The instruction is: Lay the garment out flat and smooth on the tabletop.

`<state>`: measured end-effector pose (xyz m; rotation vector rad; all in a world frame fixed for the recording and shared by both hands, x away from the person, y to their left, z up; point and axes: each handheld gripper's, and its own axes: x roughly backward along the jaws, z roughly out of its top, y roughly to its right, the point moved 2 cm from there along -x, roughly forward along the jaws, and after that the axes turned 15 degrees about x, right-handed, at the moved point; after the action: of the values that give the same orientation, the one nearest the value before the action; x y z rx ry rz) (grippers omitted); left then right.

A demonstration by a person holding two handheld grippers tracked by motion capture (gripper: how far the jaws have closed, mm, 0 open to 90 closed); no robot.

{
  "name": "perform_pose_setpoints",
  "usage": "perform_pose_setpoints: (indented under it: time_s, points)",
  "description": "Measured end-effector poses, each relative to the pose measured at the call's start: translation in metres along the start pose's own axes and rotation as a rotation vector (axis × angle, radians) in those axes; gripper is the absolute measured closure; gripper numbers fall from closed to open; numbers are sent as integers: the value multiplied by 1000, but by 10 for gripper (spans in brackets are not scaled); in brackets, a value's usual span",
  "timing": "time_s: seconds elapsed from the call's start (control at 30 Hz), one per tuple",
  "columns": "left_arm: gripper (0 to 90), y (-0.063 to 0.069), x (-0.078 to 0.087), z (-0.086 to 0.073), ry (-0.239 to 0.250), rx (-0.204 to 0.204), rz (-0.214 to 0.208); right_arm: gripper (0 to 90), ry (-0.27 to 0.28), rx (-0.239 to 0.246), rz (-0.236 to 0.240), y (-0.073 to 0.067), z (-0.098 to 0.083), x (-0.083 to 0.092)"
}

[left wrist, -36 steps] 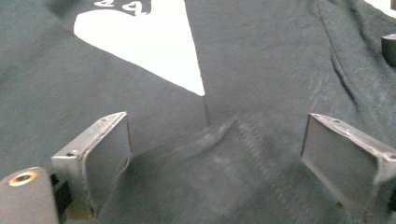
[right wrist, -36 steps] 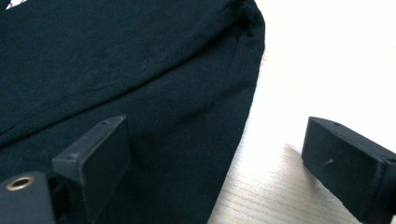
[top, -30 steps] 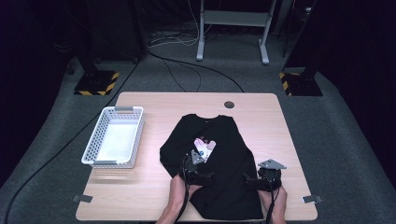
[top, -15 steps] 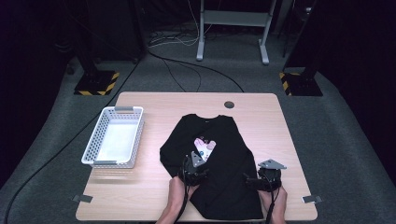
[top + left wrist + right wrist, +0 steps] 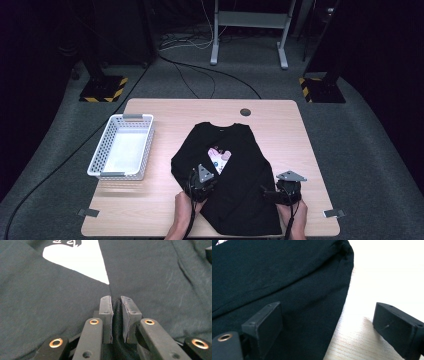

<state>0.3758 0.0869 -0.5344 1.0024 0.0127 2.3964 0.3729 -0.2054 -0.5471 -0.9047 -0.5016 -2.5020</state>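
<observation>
Wooden table (image 5: 165,112), and spread across its near half lies the black shirt (image 5: 245,165), white print showing. White basket (image 5: 121,146) sits left of it, apart. The left gripper (image 5: 115,305) has just been closing, and it pinches a fold of shirt fabric. The right gripper (image 5: 329,322) stands wide open, straddling the shirt's edge.

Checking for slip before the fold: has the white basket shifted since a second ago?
No. The basket sits at the same spot by the table's left edge, beside the shirt.
</observation>
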Motion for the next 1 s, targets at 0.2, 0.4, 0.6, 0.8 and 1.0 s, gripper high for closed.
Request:
perform_pose_setpoints:
  time_s: [0.2,0.4,0.6,0.8,1.0]
  points:
    - [798,-7,9,-5,1,15,0,96,2,-1,0,0,0,0]
    - [798,-12,20,-11,8,24,4,103,3,-1,0,0,0,0]
    - [800,-15,31,-12,27,20,0,111,5,-3,-2,0,0,1]
    - [802,-18,38,-18,24,17,12,111,6,-3,-2,0,0,1]
    - [803,-21,47,-23,36,36,7,111,5,-2,-2,0,0,1]
